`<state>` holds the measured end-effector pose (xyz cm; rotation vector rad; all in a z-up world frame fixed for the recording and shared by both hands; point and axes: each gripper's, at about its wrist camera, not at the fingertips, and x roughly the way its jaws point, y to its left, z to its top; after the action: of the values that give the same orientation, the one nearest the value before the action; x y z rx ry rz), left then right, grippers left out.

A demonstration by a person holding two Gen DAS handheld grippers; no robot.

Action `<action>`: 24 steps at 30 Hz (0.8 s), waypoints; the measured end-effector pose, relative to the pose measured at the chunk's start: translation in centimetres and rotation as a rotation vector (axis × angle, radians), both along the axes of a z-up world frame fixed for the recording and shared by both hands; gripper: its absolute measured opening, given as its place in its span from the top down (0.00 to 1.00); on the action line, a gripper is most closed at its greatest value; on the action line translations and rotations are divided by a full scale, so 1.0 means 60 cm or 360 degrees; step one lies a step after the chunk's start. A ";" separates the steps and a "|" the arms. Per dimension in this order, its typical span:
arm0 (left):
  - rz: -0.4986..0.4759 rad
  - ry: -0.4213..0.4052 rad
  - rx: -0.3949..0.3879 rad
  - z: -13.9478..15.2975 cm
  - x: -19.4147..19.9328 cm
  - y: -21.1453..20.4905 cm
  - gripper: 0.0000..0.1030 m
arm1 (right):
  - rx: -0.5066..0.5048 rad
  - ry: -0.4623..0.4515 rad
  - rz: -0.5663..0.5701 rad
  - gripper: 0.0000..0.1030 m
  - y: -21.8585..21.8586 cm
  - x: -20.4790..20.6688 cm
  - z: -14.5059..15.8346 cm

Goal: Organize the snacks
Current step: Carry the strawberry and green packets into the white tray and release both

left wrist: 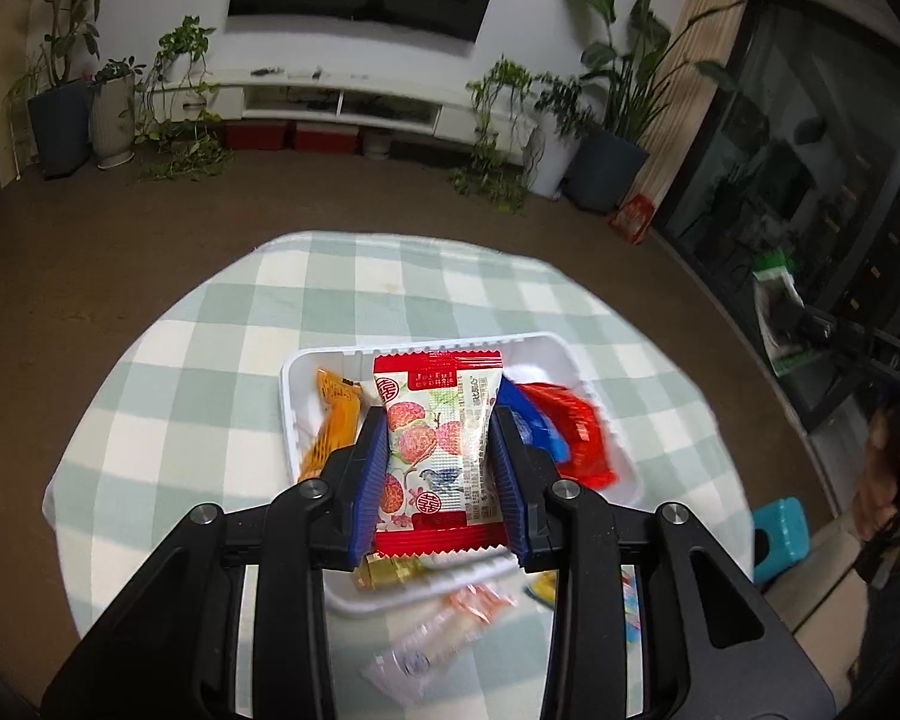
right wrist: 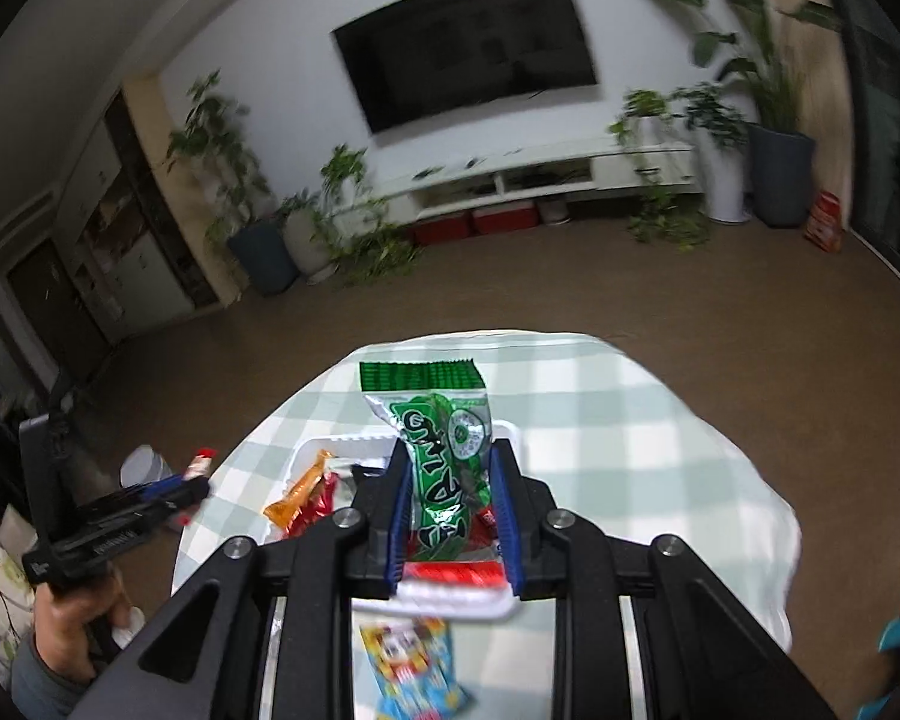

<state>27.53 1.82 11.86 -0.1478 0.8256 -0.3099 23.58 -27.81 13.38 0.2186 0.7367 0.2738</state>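
Mid-transfer, by the look of it: one snack in each tool, both carried above the white tray (left wrist: pixel 306 360) on the checked tablecloth (left wrist: pixel 210 324). Judged as the carry-and-drop stage of sorting loose packets into the tray.

Left gripper (left wrist: pixel 438 420): clamped on the red-and-white flowered packet (left wrist: pixel 435 450), blue pads (left wrist: pixel 371 480) pressing its two long edges, packet standing upright between them. Jaws close together, only the packet's width apart.

Right gripper (right wrist: pixel 448 462): clamped on the green packet (right wrist: pixel 444 450), held the same way, crimped top edge sticking out toward 12 o'clock. Jaws nearly together.

Already in the tray: an orange packet (left wrist: pixel 333 420) at 9 o'clock of the flowered one, a red wrapper (left wrist: pixel 576 438) and something blue (left wrist: pixel 525 414) at 3 o'clock. Outside it at 6 o'clock, on the cloth: a clear pink-printed packet (left wrist: pixel 444 630) and, in the right wrist view, a blue cartoon packet (right wrist: pixel 414 672). Also a gold-wrapped piece (left wrist: pixel 390 570) at the tray's near edge; in or out cannot be told.

Next move, as judged: lower each packet over a bare patch of tray, part the jaws, then return for the loose ones at 6 o'clock. Risk: light packets clinging to a ribbed pad, or landing on the rim.
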 end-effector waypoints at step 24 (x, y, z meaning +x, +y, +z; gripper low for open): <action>-0.0068 0.0215 0.0197 -0.217 0.126 -0.061 0.68 | -0.0343 0.0463 0.0108 0.74 0.174 0.188 -0.223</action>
<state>35.12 -1.84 -1.15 -0.0358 0.9803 -0.2903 34.89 -17.39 -0.01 0.0278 1.0564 0.2267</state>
